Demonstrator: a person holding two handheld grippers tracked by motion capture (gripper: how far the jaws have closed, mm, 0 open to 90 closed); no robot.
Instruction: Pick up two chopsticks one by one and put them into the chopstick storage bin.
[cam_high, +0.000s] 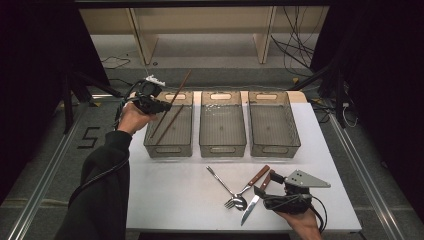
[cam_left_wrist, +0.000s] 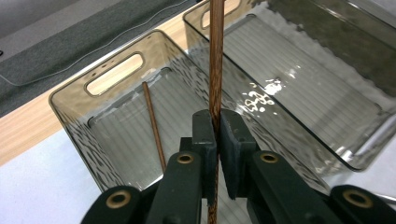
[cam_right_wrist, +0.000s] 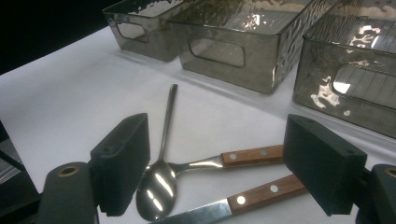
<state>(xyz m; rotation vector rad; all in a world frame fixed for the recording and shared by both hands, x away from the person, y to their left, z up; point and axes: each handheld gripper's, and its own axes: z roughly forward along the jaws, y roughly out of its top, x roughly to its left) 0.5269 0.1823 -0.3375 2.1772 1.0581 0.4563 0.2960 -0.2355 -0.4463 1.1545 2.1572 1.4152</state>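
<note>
My left gripper (cam_high: 156, 105) hovers over the far left corner of the left bin (cam_high: 169, 150), shut on a brown chopstick (cam_high: 181, 86) that slants up and away. In the left gripper view the chopstick (cam_left_wrist: 216, 70) stands clamped between the jaws of the left gripper (cam_left_wrist: 217, 130). A second chopstick (cam_left_wrist: 154, 126) lies inside that bin. My right gripper (cam_high: 266, 184) rests low near the table's front, open, its jaws either side of a wooden-handled fork (cam_right_wrist: 252, 156) and knife (cam_right_wrist: 261, 193). A metal spoon (cam_right_wrist: 156, 186) lies across the fork.
Three smoky clear bins stand side by side on the white table (cam_high: 165, 195); the middle bin (cam_high: 222, 150) and right bin (cam_high: 275, 150) hold nothing I can see. Cables and wooden shelf legs lie beyond the table's far edge.
</note>
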